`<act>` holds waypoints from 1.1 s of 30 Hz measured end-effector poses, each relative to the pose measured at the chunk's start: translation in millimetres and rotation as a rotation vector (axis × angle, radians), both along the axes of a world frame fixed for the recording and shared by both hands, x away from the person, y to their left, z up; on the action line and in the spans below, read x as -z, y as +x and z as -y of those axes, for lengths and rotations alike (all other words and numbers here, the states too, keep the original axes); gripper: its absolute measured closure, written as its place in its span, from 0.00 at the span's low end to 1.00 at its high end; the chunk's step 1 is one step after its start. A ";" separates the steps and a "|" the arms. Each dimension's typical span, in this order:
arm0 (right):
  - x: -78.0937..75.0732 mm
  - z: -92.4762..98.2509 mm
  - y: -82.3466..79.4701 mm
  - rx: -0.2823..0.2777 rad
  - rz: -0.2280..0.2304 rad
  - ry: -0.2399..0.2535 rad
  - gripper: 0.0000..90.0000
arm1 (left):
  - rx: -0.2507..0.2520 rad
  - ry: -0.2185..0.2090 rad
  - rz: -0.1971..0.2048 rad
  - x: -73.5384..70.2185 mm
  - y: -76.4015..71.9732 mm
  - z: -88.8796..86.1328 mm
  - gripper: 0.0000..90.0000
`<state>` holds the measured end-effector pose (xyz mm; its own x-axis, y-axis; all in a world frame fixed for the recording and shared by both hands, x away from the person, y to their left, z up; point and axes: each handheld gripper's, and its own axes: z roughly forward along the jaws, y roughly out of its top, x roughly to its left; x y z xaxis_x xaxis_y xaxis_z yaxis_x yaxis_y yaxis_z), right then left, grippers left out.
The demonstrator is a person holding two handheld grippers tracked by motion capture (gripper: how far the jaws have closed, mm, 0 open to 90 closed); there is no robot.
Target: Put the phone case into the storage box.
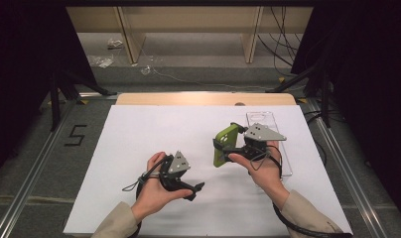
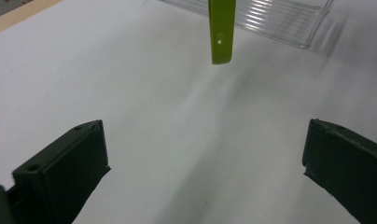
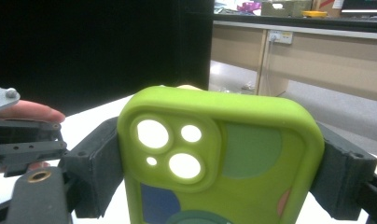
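Left tongs [image 1: 196, 191] gape empty low over the counter [image 1: 139, 148]. Beyond, right tongs [image 1: 228, 145] clamp the green case [image 1: 224, 145] by its long edges, above the counter (probably light, soft, grippy). Clear tray [image 1: 280, 148] behind.

Lab recording booth, white-covered bench [image 1: 139, 148] ringed by black curtains [image 1: 20, 59], tripod legs [image 1: 57, 94], loose cables [image 1: 283, 44] on grey floor, taped number five [image 1: 76, 135], wooden counters [image 3: 317, 56] with wall socket [image 3: 280, 36] beyond
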<state>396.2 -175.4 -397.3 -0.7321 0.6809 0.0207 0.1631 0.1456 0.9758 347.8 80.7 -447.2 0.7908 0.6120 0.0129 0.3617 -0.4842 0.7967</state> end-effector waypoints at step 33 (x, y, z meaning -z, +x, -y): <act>-15.5 23.7 8.4 0.064 0.028 0.010 0.19 | -0.068 -0.010 -0.002 4.3 -4.3 -39.3 0.00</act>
<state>404.6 -199.1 -381.8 -0.6875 0.7261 0.0084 0.1446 0.1255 0.9815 343.5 120.0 -451.5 0.7474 0.6643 0.0052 0.3949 -0.4505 0.8007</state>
